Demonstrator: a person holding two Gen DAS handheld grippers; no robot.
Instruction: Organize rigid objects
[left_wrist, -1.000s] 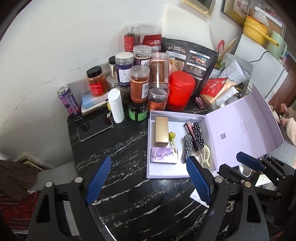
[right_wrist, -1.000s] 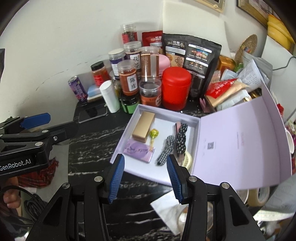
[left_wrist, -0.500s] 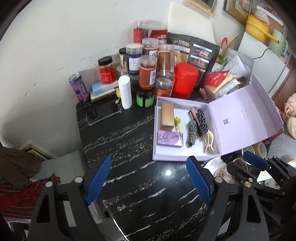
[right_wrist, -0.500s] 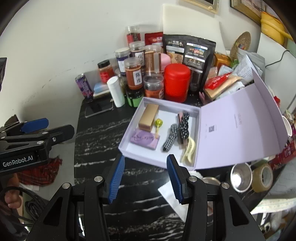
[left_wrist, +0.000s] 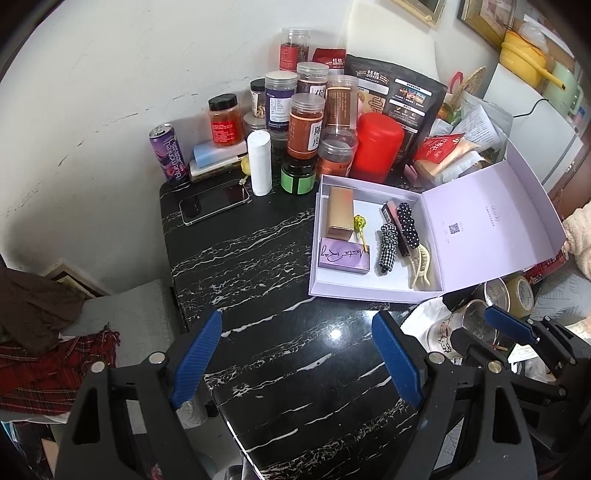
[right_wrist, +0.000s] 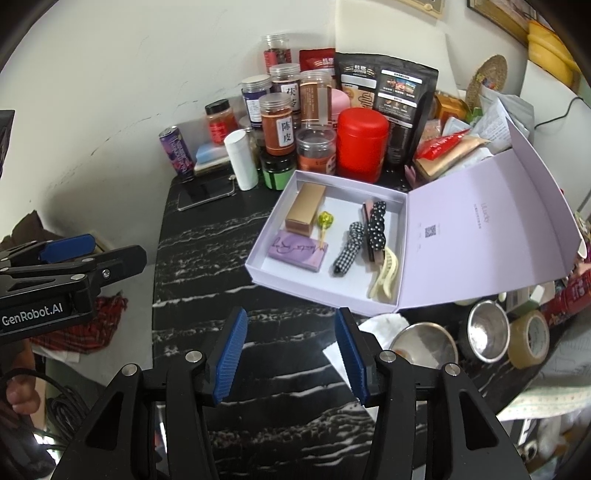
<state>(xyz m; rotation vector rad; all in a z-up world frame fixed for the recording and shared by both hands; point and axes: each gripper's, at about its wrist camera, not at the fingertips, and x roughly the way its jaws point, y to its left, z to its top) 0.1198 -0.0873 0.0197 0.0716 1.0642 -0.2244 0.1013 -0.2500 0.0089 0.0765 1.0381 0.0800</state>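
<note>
An open lilac box lies on the black marble table, its lid folded back to the right. Inside are a gold carton, a purple carton, a yellow lollipop, a checked hair clip, a polka-dot clip and a cream claw clip. My left gripper hangs open and empty over the table, short of the box's front left corner. My right gripper is open and empty too, just in front of the box.
Jars, a red canister, a white tube, a purple can and a phone crowd the back. Steel bowls and a tape roll sit right of the box. A fluffy sleeve is at the lid's edge.
Both grippers have drawn back from the box, which now looks smaller and farther off. Neither gripper's jaws have visibly changed, and the box's contents have not moved.
</note>
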